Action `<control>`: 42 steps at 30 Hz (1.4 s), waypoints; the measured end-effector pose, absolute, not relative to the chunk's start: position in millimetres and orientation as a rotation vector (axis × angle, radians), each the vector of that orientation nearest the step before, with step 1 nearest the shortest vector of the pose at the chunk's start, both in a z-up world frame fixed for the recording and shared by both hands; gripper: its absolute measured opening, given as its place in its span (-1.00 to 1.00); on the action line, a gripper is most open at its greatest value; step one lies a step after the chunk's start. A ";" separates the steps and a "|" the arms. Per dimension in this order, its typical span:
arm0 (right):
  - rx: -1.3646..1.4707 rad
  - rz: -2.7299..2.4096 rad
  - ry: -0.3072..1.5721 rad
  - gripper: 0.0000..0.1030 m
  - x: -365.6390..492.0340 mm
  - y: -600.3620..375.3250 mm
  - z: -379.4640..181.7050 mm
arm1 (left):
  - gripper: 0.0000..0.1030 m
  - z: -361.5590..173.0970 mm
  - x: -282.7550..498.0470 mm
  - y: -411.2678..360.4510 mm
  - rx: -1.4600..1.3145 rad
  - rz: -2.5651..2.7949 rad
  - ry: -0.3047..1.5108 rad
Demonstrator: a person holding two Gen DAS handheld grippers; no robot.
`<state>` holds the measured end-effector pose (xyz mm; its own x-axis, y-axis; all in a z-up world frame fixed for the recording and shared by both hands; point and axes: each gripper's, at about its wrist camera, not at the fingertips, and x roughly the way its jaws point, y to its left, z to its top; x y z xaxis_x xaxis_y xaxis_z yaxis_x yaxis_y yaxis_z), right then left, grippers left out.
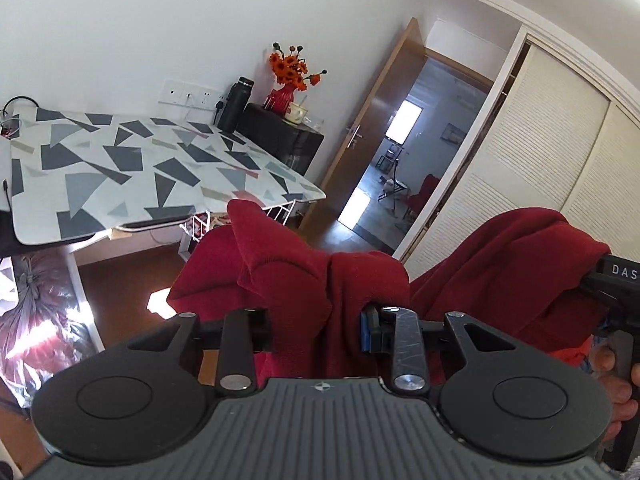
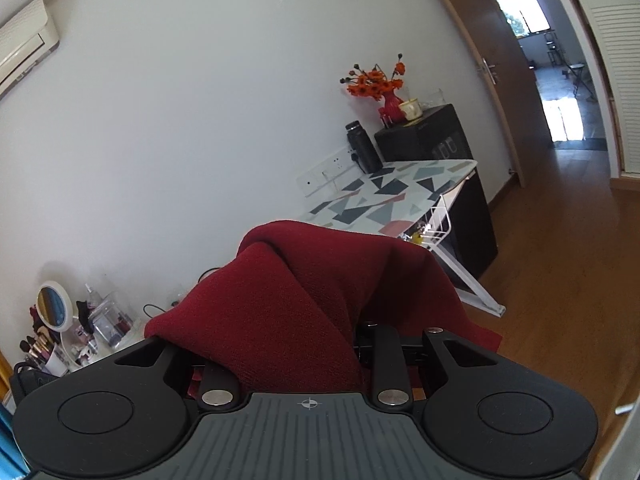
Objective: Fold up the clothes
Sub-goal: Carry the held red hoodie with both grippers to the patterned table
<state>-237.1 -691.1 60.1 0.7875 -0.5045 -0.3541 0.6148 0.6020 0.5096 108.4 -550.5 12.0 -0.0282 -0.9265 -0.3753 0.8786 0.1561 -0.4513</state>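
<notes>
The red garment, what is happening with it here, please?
A person holds the red garment up in the air with two hand-held grippers. The left tool is closed on one bunch of the cloth and the right tool on another. The cloth hangs crumpled between them, not yet folded. The patterned table lies ahead, and the garment is not on it.

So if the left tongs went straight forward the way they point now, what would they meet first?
Apart from the red garment already bunched between them, the left tongs probably head over the wooden floor toward the open doorway, passing right of the patterned table. Depth is unclear.
</notes>
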 end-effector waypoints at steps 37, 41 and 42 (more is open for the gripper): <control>0.429 -0.195 -0.014 -0.52 156.8 -1133.6 201.4 | -0.36 155.1 404.7 -825.9 -0.503 -1.150 0.365; 0.388 -0.143 -0.069 -0.52 212.4 -1158.9 219.3 | -0.35 166.8 432.6 -832.2 -0.503 -1.061 0.277; 0.389 -0.129 -0.069 -0.51 225.9 -1163.6 218.8 | -0.35 165.5 439.5 -834.8 -0.496 -1.045 0.275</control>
